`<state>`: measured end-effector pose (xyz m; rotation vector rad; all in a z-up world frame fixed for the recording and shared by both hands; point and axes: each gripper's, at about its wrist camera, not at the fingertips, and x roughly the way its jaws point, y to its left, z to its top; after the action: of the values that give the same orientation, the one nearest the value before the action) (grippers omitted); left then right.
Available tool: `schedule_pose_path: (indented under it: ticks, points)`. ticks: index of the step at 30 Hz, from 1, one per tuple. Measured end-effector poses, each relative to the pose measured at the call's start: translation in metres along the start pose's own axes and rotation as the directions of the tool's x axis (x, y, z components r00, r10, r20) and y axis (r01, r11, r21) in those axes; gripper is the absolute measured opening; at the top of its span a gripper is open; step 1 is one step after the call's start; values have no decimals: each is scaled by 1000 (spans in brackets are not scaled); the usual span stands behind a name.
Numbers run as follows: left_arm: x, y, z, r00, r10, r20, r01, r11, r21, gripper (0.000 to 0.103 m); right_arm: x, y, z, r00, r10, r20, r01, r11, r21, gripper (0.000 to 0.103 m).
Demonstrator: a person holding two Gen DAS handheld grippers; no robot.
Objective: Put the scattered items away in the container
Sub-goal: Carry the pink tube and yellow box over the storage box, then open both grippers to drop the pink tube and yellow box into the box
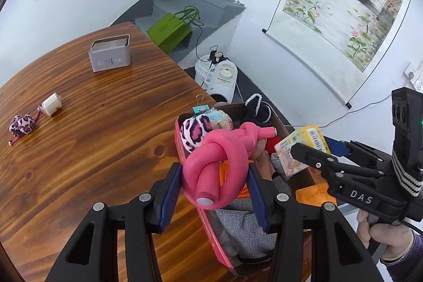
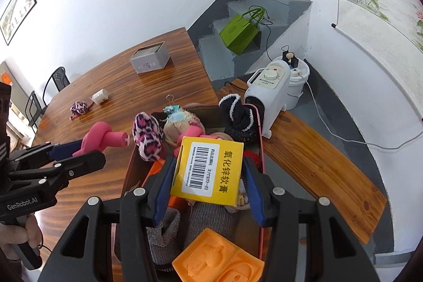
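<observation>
Hovering over the crowded pink container at the surface's right edge, the left tool pinches a soft, springy knotted foam tube across its loops while the right tool clamps a light, crushable yellow carton by its sides.
</observation>
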<state>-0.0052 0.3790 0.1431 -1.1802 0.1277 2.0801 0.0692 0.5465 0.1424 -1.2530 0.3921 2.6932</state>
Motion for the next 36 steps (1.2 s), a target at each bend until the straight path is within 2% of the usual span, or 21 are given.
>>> schedule_pose_path:
  ticks: [3,10,13,22,36]
  points:
    - [1,-1,-3,1000,2,-6,-2,1000,-11,50,7,2,-4,1000,0,-21,-1,999,-35,54]
    - [1,0,-8,1000,2,-13,-2,999,-32,50,16,0,-8,999,13,-43,-15,999,-37,53]
    - [1,-1,-8,1000,1,-12,-2,999,-32,50,15,-3,-7,997,46,-56,-47,999,-18,53]
    - [2,-14,-6,1000,-17,-11,17,1000,-10,50,-7,-15,-3,998,57,-4,-57,998,26,53]
    - [9,-35,-12,998,-48,-37,49,999,15,51,-10,-30,-3,999,47,5,-47,996,73,53]
